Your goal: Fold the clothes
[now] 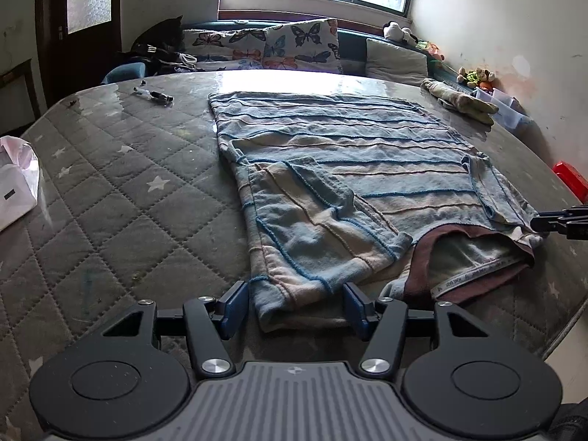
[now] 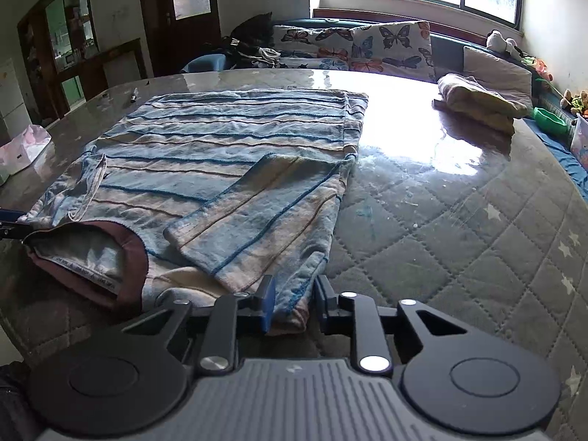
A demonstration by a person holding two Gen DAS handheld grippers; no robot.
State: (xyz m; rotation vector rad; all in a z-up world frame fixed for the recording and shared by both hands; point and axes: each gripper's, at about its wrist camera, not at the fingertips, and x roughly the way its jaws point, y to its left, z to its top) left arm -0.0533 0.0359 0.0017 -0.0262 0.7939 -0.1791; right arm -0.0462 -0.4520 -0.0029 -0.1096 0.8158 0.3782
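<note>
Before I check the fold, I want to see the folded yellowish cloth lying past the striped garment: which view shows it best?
The right wrist view: the folded yellowish cloth sits large and whole, beside the glare. The left wrist view shows it smaller and squeezed toward the right edge.

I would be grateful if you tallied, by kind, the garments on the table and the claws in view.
Striped shirt: 1
Folded beige garment: 1
Claws: 2 (left claw, right claw)
Total: 4
</note>
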